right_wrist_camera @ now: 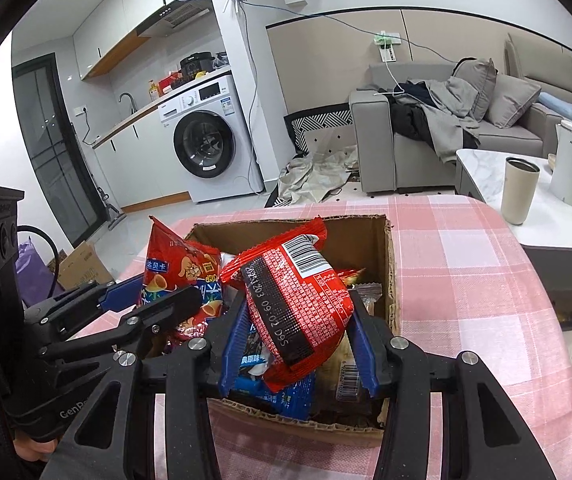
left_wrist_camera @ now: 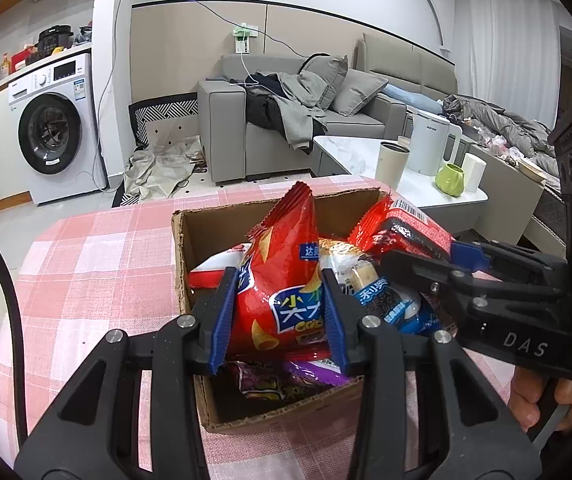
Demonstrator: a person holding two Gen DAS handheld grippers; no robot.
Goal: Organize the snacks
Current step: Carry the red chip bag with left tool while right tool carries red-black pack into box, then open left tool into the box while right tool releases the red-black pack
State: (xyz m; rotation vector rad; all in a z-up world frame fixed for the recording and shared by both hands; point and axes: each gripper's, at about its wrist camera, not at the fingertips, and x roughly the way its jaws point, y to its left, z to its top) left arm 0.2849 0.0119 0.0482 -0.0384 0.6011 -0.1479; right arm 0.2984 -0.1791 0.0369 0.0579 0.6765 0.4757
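Snacks: purple packet [left_wrist_camera: 286,380] shows left only; barcode [right_wrist_camera: 305,258] right.

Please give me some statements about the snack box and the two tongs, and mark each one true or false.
1. The left tongs are shut on a red chip bag. True.
2. The right tongs hold nothing. False: they grip a red packet with a barcode.
3. The cardboard box stands on a pink checked tablecloth. True.
4. The box contains no snacks. False: several packets lie inside, one of them a blue packet.
5. Both held packets are above the box. True.
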